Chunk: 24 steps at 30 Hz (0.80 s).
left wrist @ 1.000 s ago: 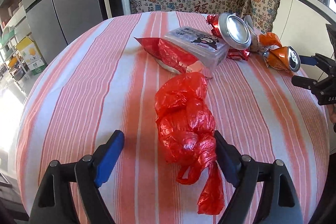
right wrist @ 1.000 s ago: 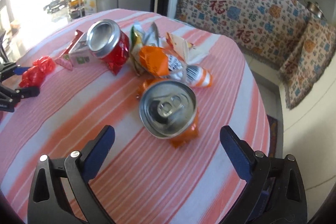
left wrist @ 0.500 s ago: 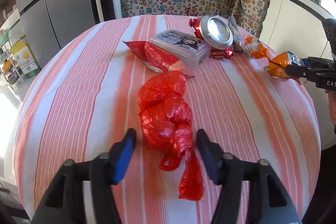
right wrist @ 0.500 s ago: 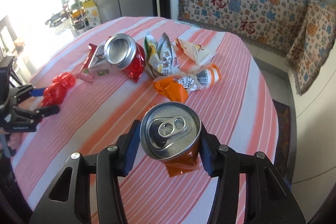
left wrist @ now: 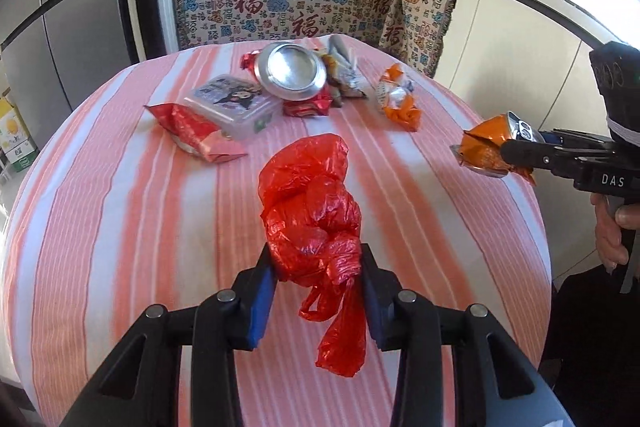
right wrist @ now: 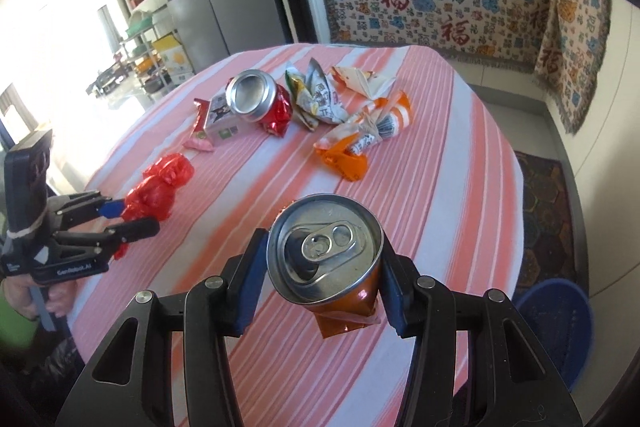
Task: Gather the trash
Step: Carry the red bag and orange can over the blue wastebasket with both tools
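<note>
A crumpled red plastic bag (left wrist: pixel 308 195) lies between the blue pads of my left gripper (left wrist: pixel 316 255), which is shut on its knotted near end; a loose tail hangs below the jaws. The right wrist view shows the same bag (right wrist: pixel 160 183) and left gripper (right wrist: pixel 128 219) at the table's left edge. My right gripper (right wrist: pixel 324 255) is shut on a crushed orange can (right wrist: pixel 320 243), top facing the camera, held above the striped tablecloth (right wrist: pixel 440 187). In the left wrist view the orange can (left wrist: pixel 486 147) and right gripper (left wrist: pixel 516 147) sit at the right.
More trash lies at the table's far side: a crushed red can (left wrist: pixel 292 71), a clear plastic box (left wrist: pixel 232 103), a red wrapper (left wrist: pixel 192 131), snack wrappers (left wrist: pixel 344 75) and an orange wrapper (left wrist: pixel 398 99). A blue bin (right wrist: pixel 560 319) stands on the floor at the right.
Both grippers have shut, the left on the red bag and the right on the orange can. Both have pulled back from the far trash, and the can has come up off the cloth.
</note>
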Motion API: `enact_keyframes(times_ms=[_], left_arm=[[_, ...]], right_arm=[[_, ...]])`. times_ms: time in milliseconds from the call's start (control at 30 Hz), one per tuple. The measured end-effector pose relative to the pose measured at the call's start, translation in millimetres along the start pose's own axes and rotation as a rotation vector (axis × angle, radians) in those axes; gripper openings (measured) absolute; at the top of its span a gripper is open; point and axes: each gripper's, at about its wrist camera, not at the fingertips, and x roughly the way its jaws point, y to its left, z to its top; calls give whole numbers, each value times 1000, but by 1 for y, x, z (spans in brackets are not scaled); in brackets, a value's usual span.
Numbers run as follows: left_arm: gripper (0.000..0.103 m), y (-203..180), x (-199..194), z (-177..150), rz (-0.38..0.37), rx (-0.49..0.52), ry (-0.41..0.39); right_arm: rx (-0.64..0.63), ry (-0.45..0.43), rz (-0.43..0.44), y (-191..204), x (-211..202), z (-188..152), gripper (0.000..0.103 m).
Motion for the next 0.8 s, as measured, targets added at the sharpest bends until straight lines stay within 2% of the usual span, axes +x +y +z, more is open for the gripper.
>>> enact_keyframes(times_ms=[300, 533, 633, 800], left_arm=[[39, -52, 13, 14, -80, 52, 2], [39, -93, 25, 35, -150, 88, 10], [39, -119, 31, 50, -189, 132, 4], [39, -174, 44, 76, -277, 192, -1]], right_arm=[[78, -34, -9, -18, -13, -15, 52], [191, -87, -28, -54, -40, -14, 52], [237, -103, -81, -82, -62, -12, 52], [324, -98, -233, -143, -102, -19, 53]])
